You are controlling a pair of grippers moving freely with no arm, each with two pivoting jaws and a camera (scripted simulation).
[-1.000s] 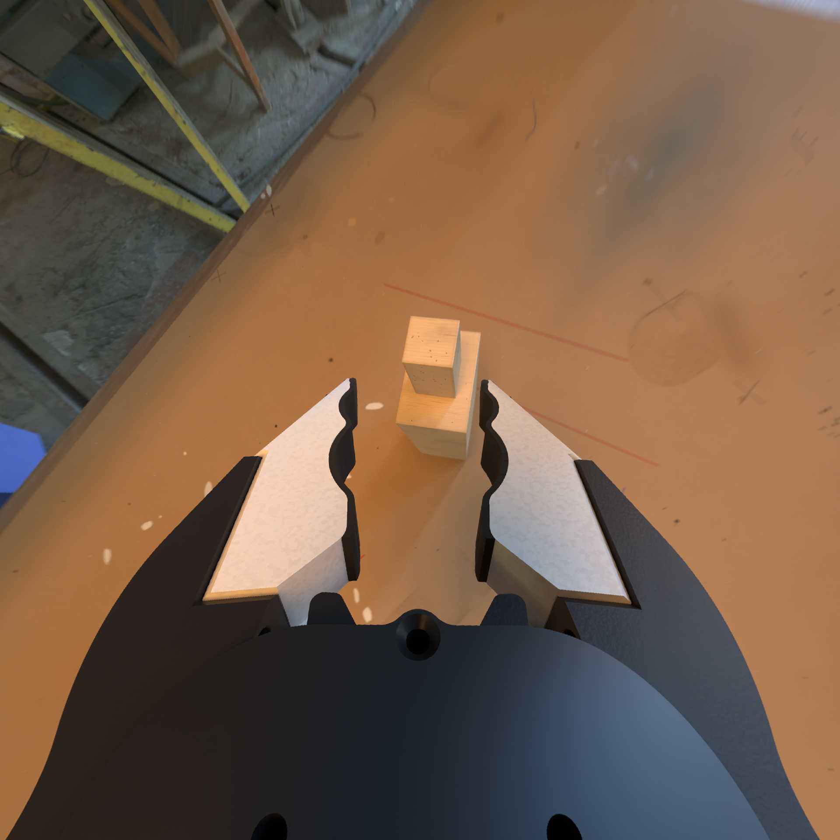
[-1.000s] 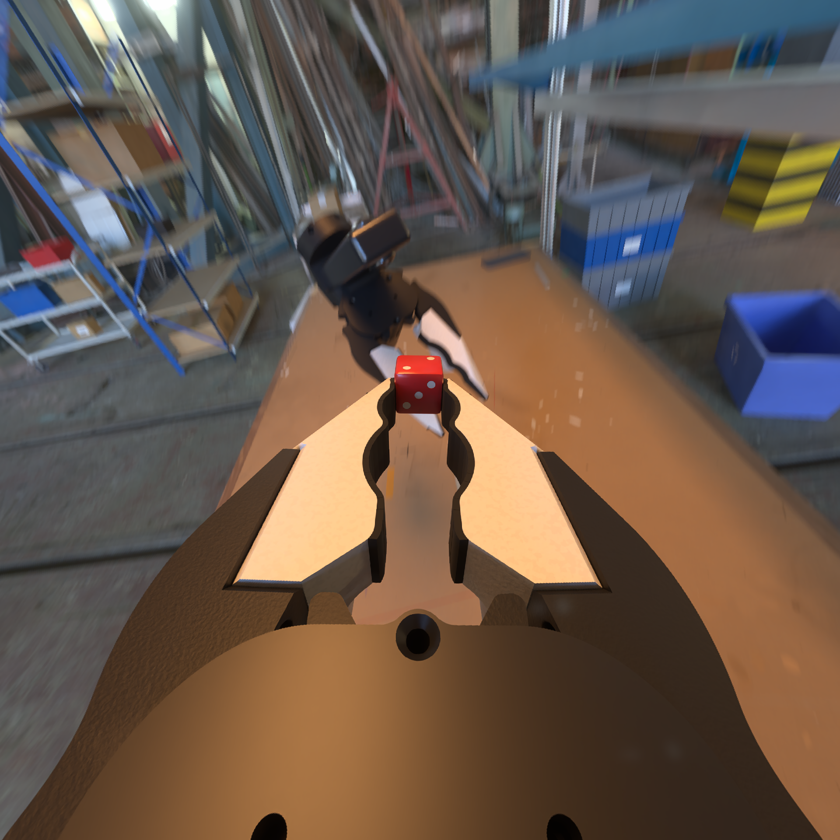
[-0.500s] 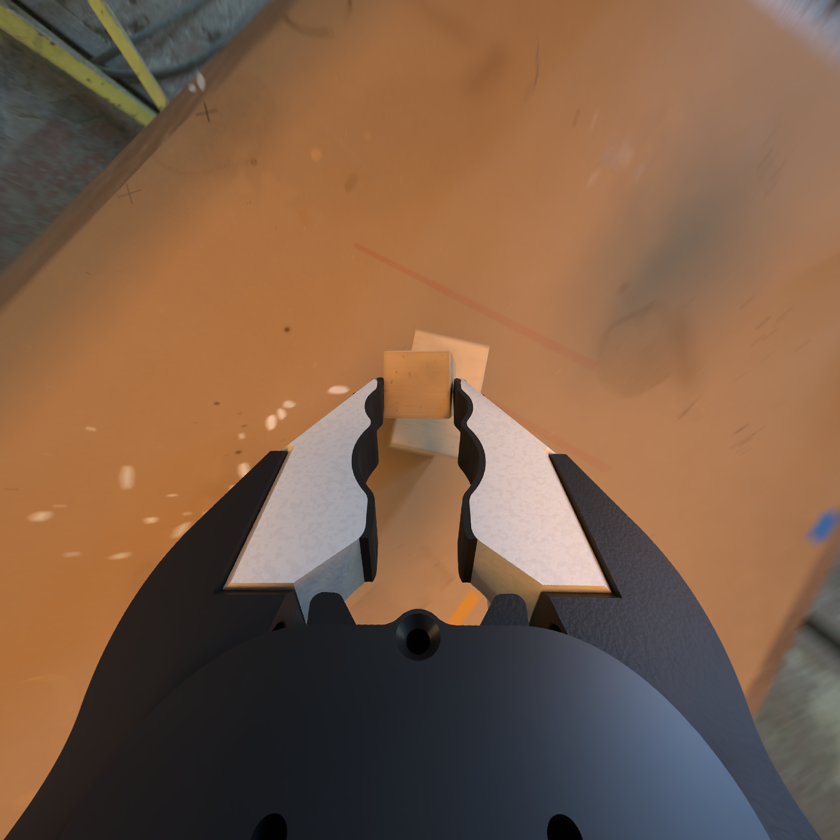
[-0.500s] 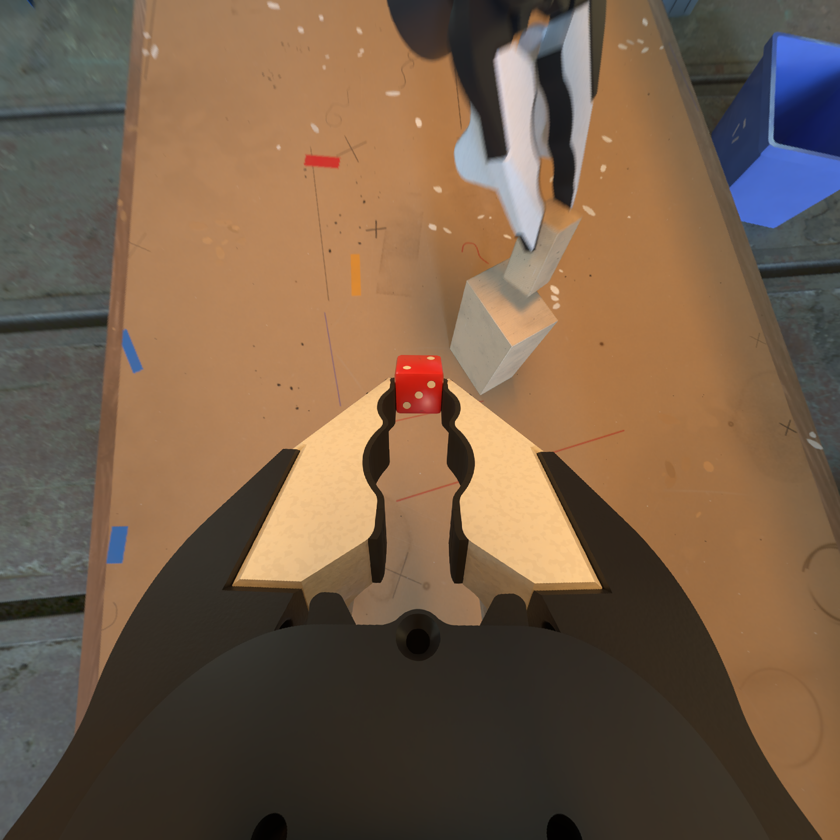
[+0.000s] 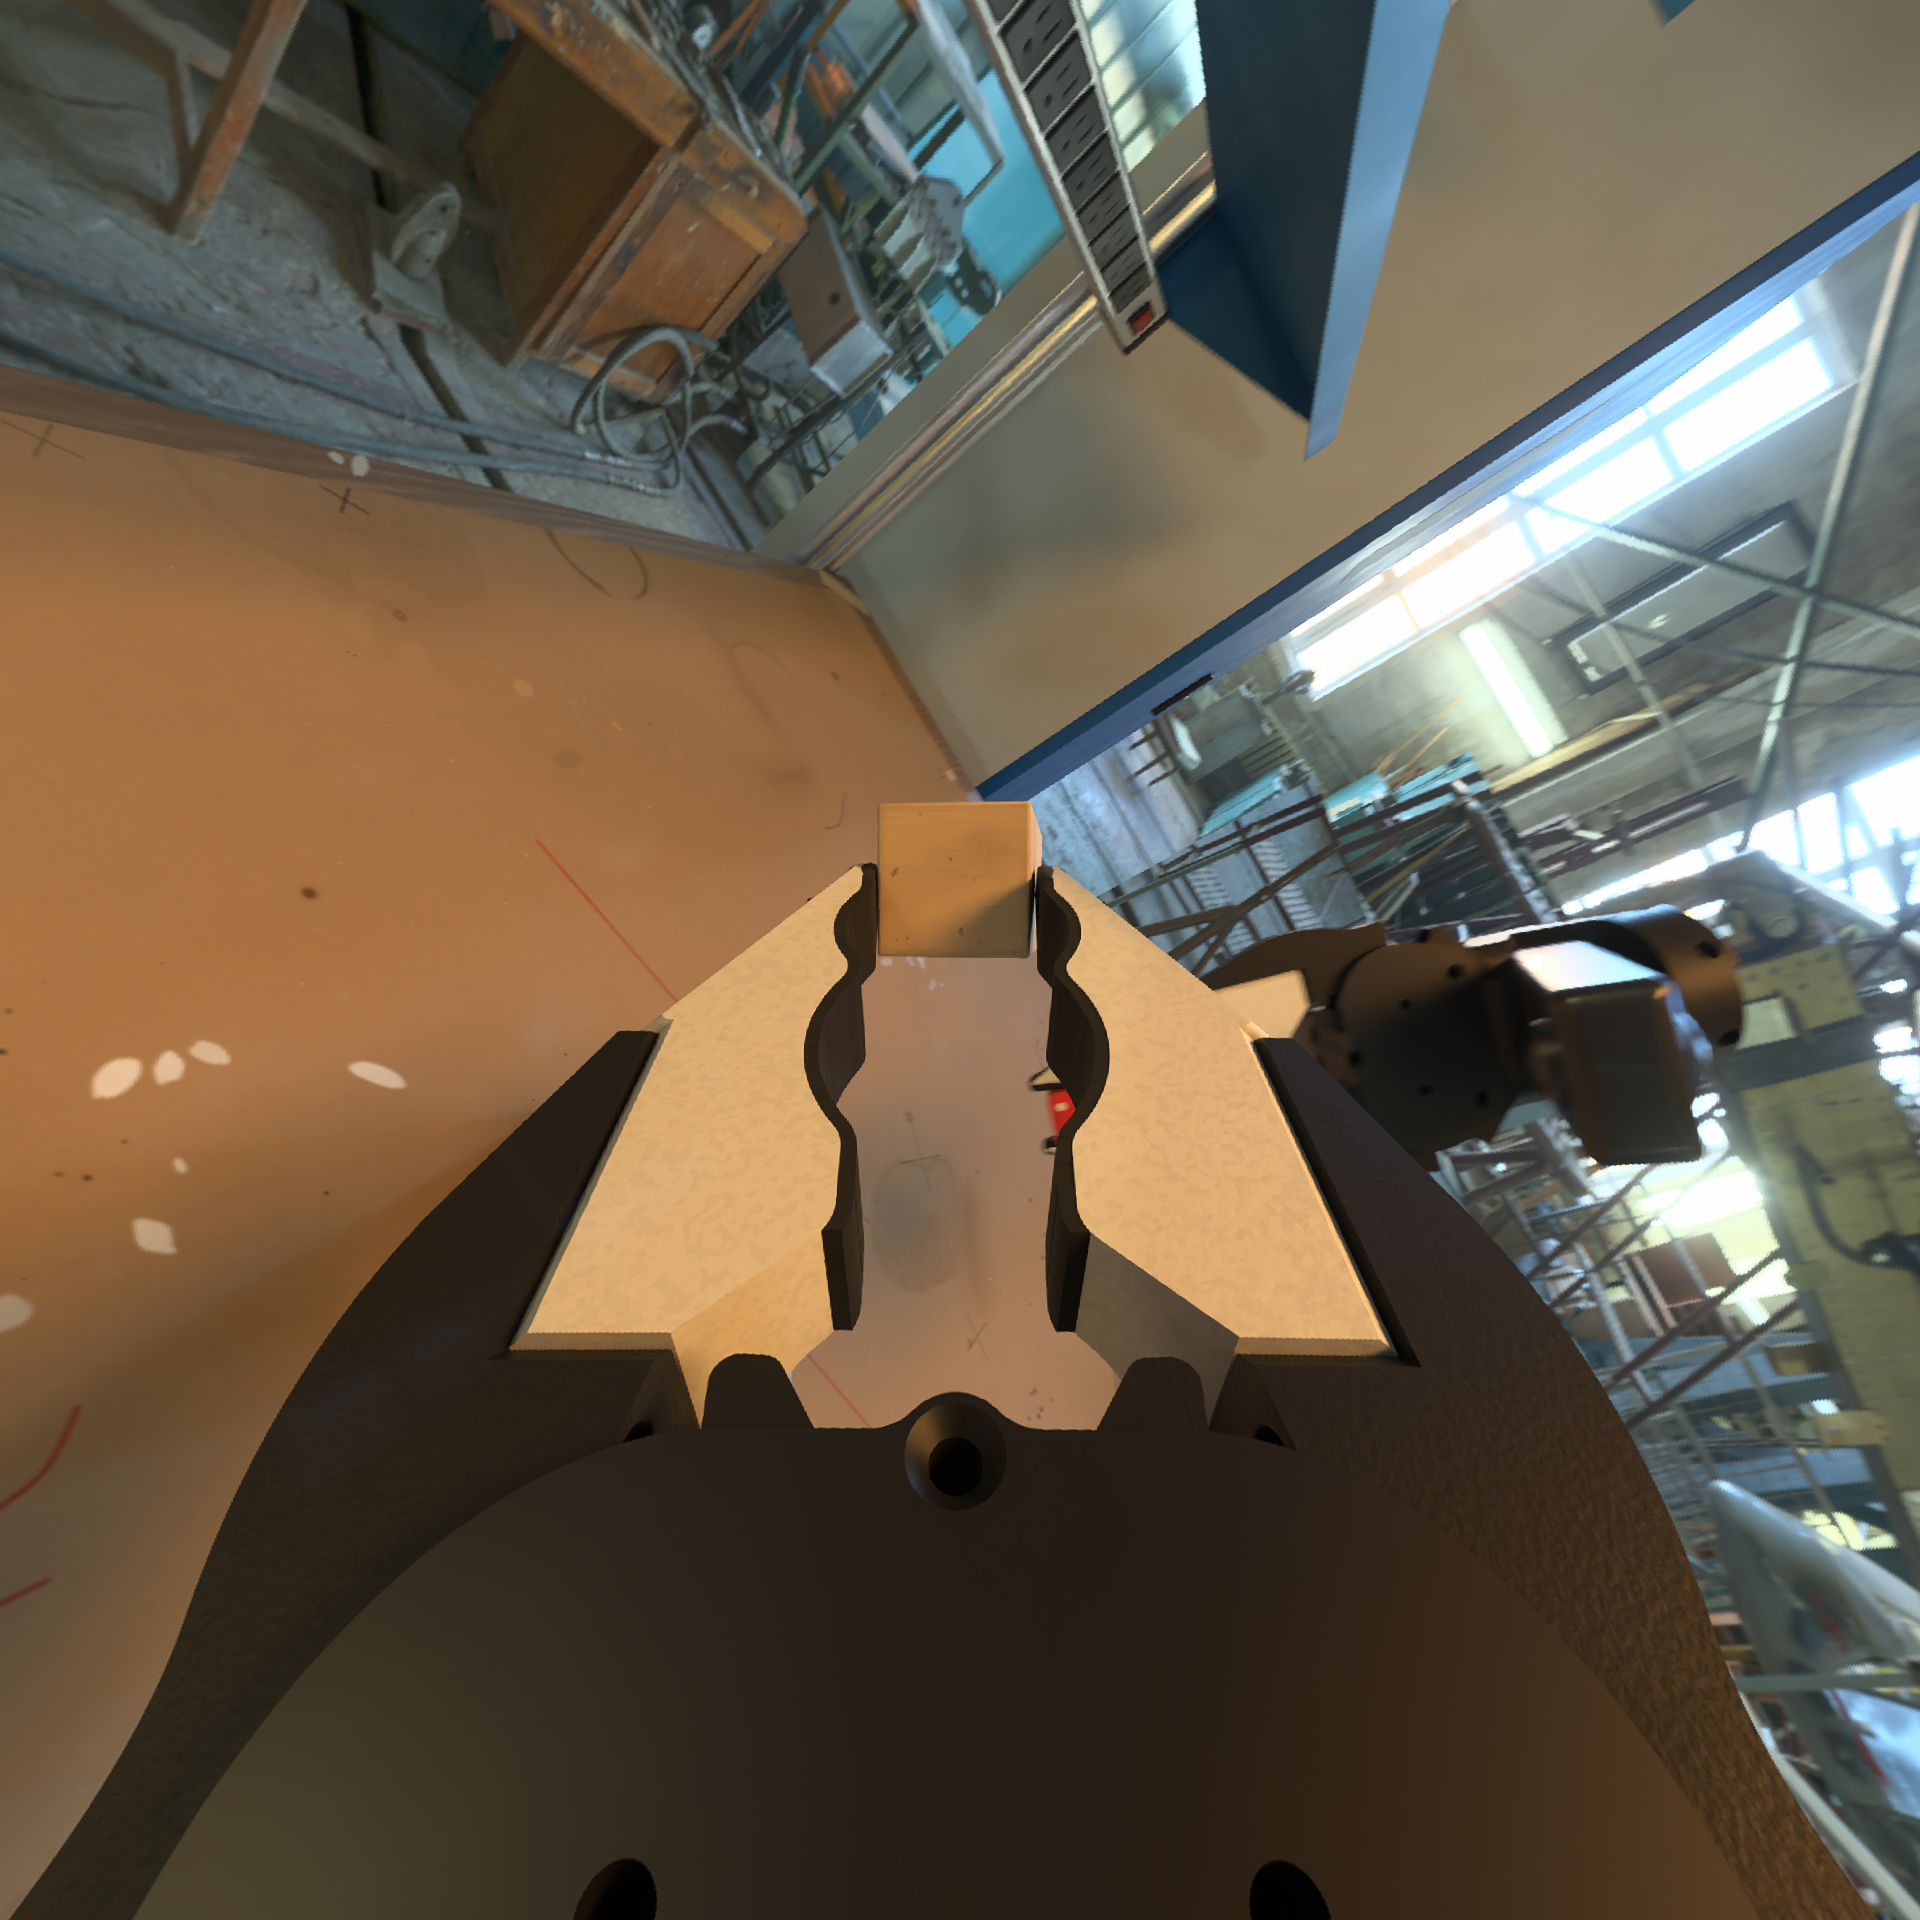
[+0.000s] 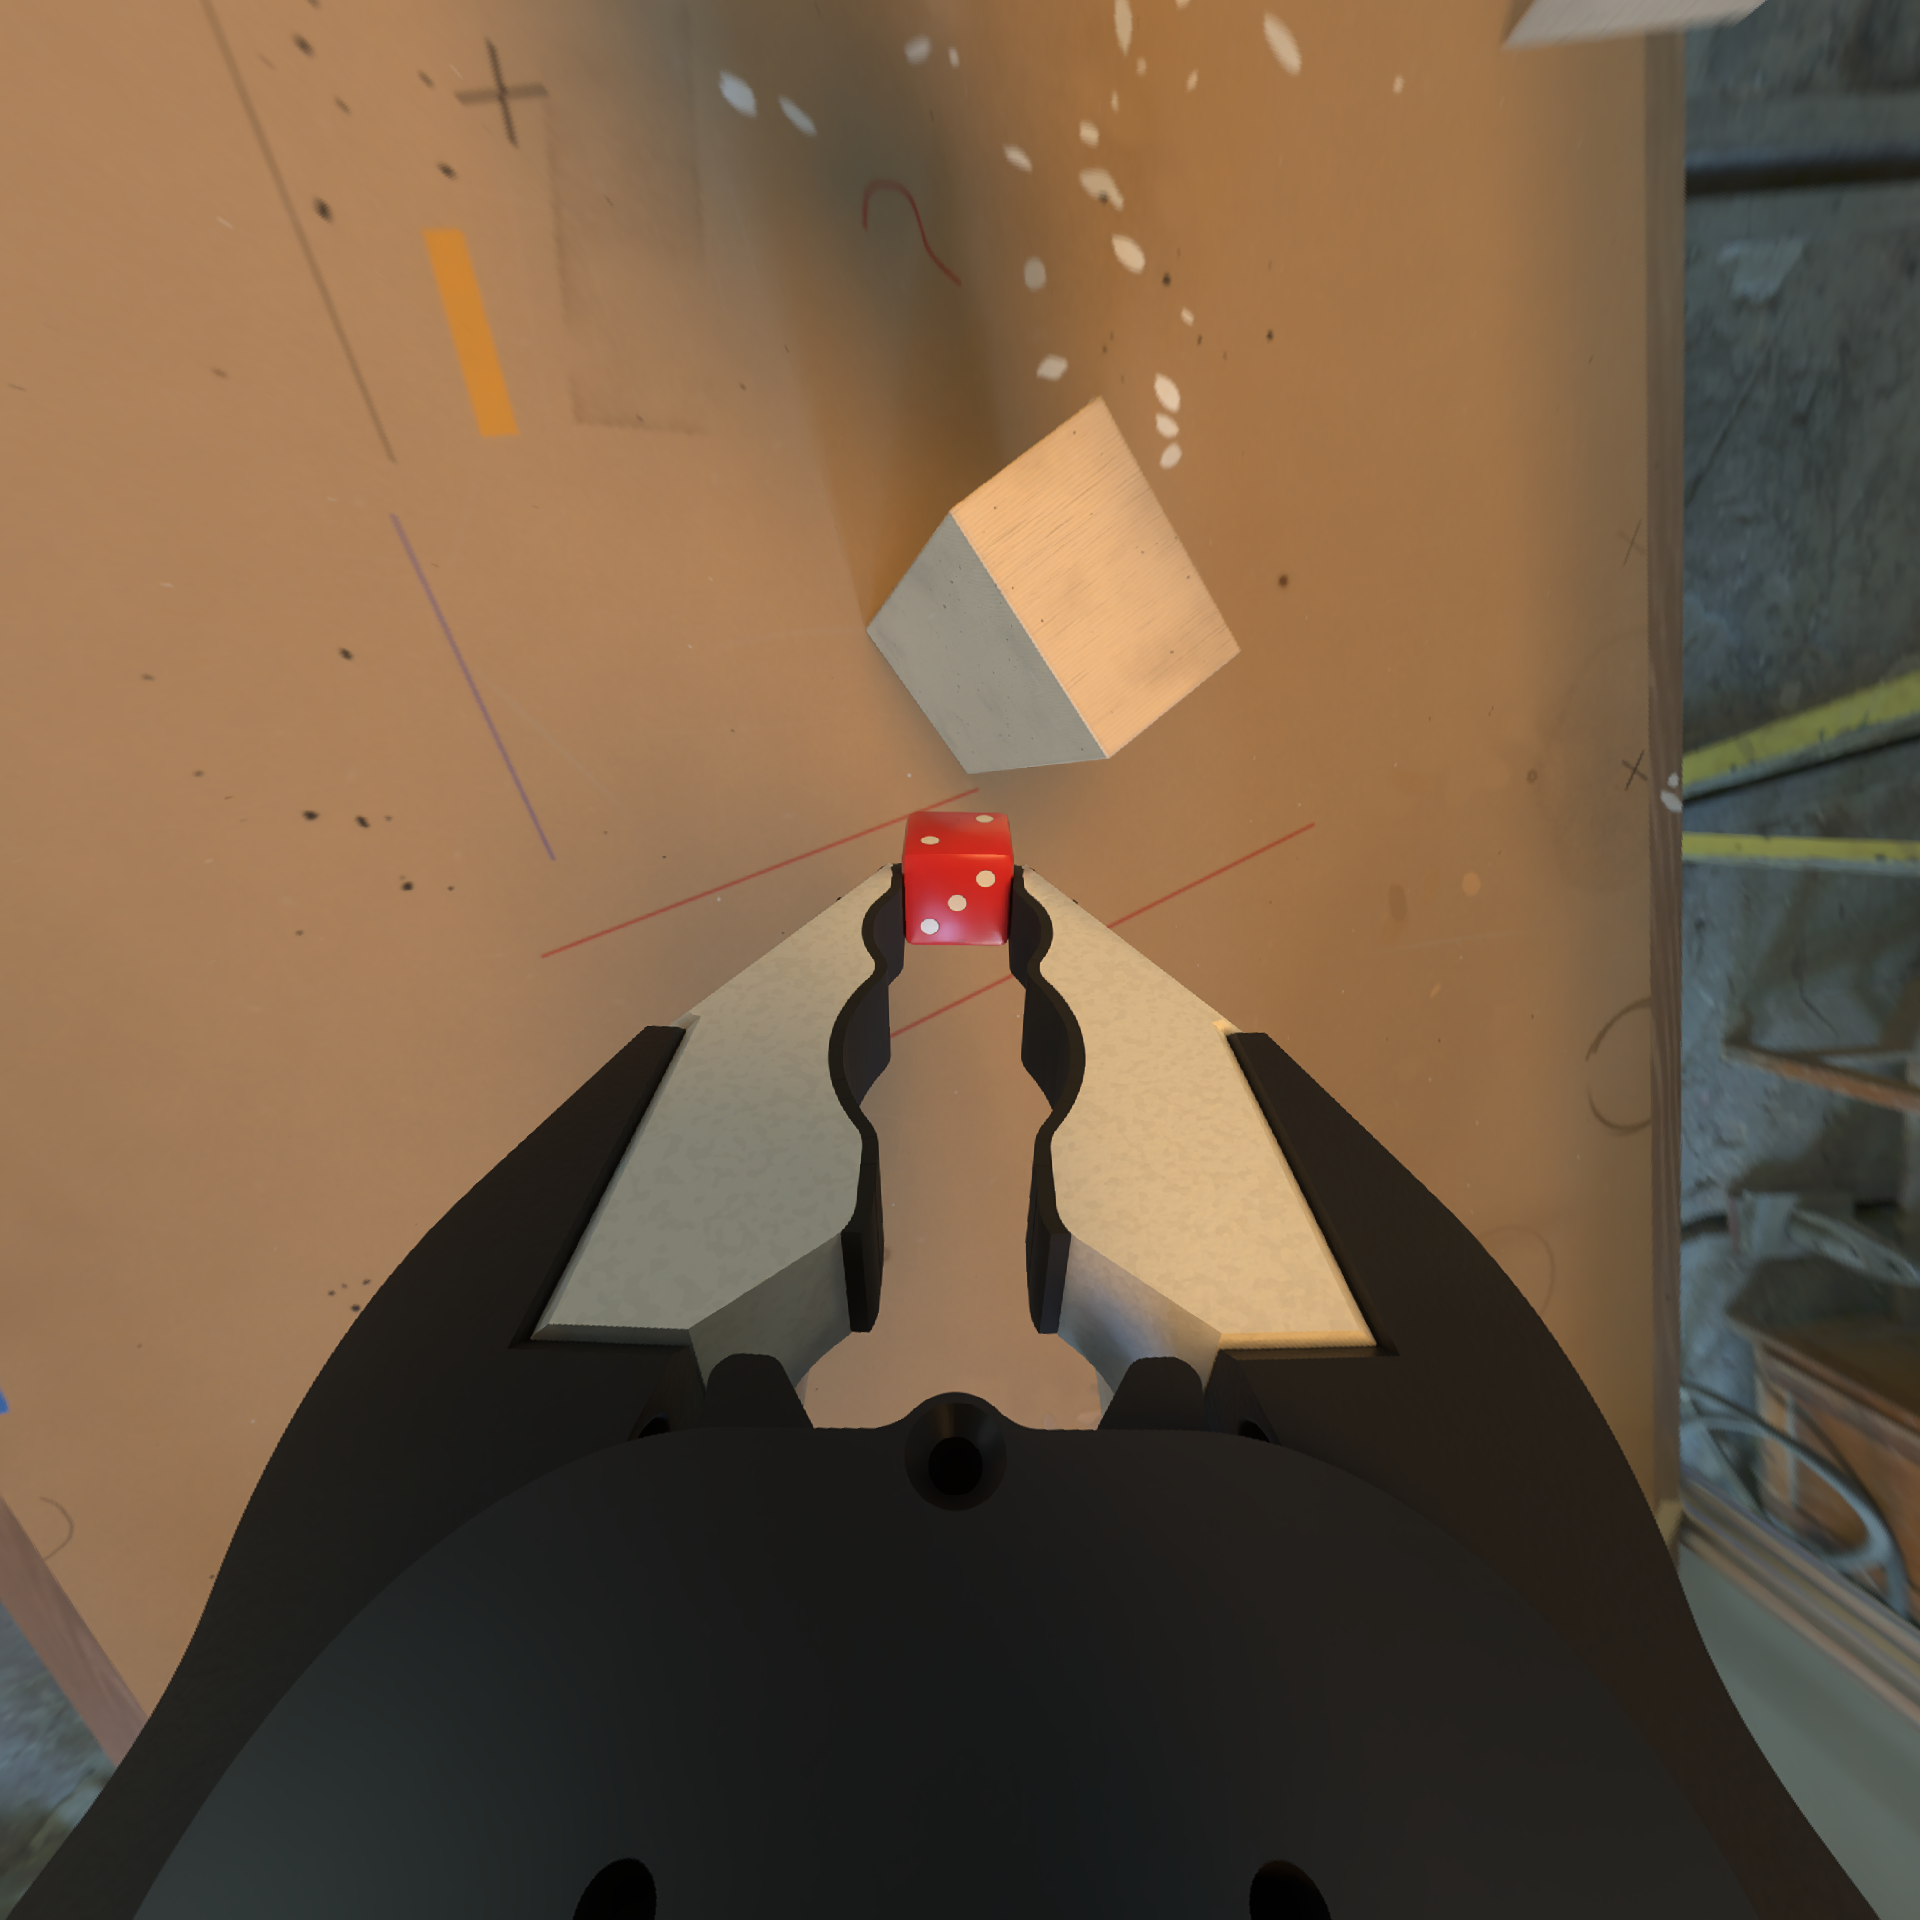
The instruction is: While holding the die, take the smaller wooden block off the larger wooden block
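Your left gripper [image 5: 956, 902] clamps the small pale wooden cube [image 5: 956, 878] aloft; your right gripper [image 6: 957, 902], angled downward, pinches the red white-spotted die [image 6: 956, 878] above the orange-brown tabletop [image 6: 312, 623], near the larger pale wooden block [image 6: 1060, 592].

Your left claw [image 5: 956, 904] and right claw [image 6: 956, 883] each have a matte black body, pale speckled fingers with wavy black inner edges, and one central screw hole.

Workshop, scuffed workbench [image 6: 260, 623], steel racking [image 5: 1558, 1299]

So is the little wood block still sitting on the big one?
Apart. The right wrist view shows the larger wooden block alone, its top bare; the left wrist view shows the smaller wooden block pinched in the left gripper.
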